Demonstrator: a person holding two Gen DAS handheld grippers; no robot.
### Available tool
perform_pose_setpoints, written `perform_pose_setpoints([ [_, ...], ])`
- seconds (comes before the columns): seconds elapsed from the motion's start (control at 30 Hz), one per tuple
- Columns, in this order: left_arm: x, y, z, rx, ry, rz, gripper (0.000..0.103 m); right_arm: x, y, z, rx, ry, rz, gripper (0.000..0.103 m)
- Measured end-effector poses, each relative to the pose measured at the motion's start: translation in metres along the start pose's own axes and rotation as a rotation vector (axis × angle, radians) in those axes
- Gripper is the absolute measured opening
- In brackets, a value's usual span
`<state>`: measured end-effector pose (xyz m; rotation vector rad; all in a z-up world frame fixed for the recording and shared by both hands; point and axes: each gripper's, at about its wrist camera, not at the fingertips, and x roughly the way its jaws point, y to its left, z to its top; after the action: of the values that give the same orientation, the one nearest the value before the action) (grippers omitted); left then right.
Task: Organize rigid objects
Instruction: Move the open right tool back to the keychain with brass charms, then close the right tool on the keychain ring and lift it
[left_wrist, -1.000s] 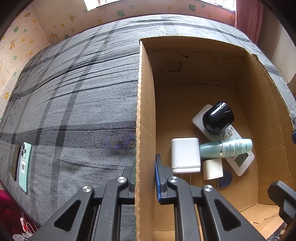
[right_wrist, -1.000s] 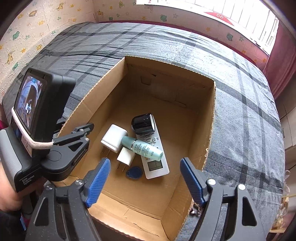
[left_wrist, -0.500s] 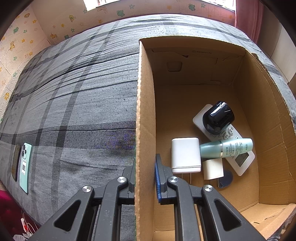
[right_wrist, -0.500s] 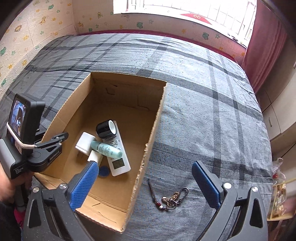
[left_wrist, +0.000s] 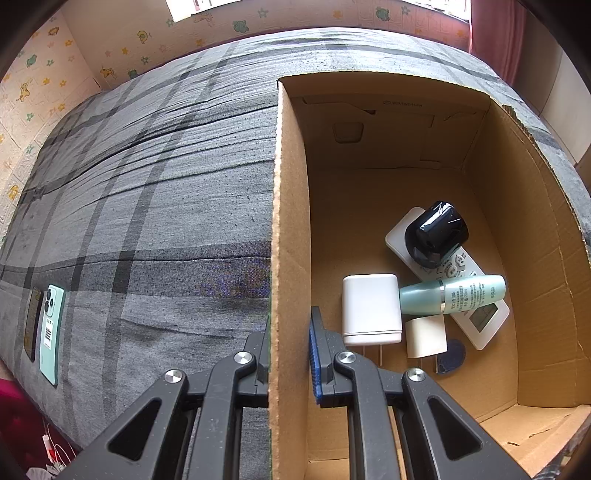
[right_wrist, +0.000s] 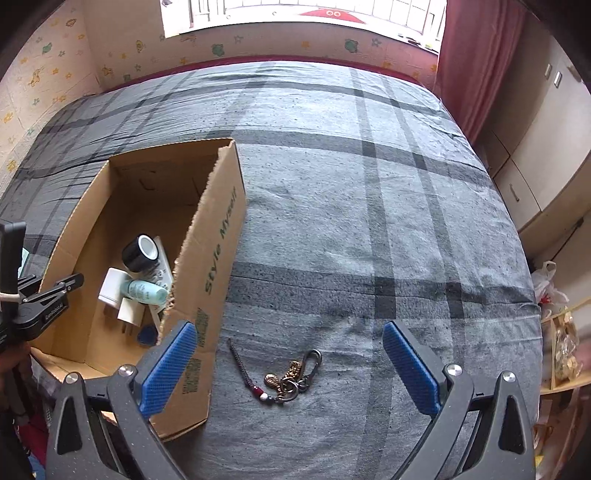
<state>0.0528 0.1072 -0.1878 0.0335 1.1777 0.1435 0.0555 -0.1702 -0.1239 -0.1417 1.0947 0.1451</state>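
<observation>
Left gripper (left_wrist: 288, 350) fingers clamped on the near left wall of the cardboard box (left_wrist: 290, 221), one finger outside, one inside; probably there to steady the box on the soft bed (right_wrist: 369, 184) while items go in.

Right gripper (right_wrist: 288, 363) fingers wide apart, nothing between the pads. They have just been opening. It hangs over the keychain (right_wrist: 286, 374), which lies loose on the bed cover just right of the box's outer wall, at about 6 o'clock in the right wrist view. Likely the next item to collect.

Already in the box, clustered on the floor toward the near end:
- white charger (left_wrist: 371, 308)
- teal bottle (left_wrist: 454, 295) lying across the remote (left_wrist: 461, 280)
- black round cap-like item (left_wrist: 436, 234) on the remote's far end
- smaller cream plug (left_wrist: 424, 336)
- dark blue tag (left_wrist: 452, 356)

A phone (left_wrist: 51, 328) lies at the bed edge, 9 o'clock in the left wrist view, well apart from the box. Task looks mostly done; the keychain is thin and floppy, so a low grab is needed.
</observation>
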Motion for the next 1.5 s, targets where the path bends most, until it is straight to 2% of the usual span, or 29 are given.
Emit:
perform_pose_setpoints([
  [0.3, -0.001, 0.001, -0.001, -0.003, -0.001, -0.002, 0.015, 0.041, -0.021, -0.027, 0.041, 0.083, -0.027, 0.103],
  [0.83, -0.001, 0.001, -0.001, -0.001, -0.001, 0.001, 0.015, 0.116, -0.022, -0.06, 0.074, 0.214, -0.052, 0.101],
  [1.2, -0.001, 0.0, 0.0, -0.001, 0.001, 0.002, 0.015, 0.127, -0.017, -0.068, 0.081, 0.234, -0.038, 0.1],
  [1.27, -0.001, 0.0, -0.001, 0.001, 0.001, 0.003, 0.015, 0.127, -0.015, -0.07, 0.08, 0.232, -0.023, 0.094],
  [1.37, 0.0, 0.0, 0.0, 0.002, 0.001, 0.005, 0.015, 0.122, -0.008, -0.069, 0.074, 0.226, -0.011, 0.08],
  [1.47, 0.0, 0.0, 0.0, 0.002, 0.001, 0.006, 0.015, 0.119, -0.005, -0.069, 0.064, 0.223, -0.005, 0.056],
  [1.5, 0.0, 0.0, 0.0, 0.001, 0.001, 0.005, 0.015, 0.117, -0.004, -0.069, 0.061, 0.221, 0.003, 0.039],
])
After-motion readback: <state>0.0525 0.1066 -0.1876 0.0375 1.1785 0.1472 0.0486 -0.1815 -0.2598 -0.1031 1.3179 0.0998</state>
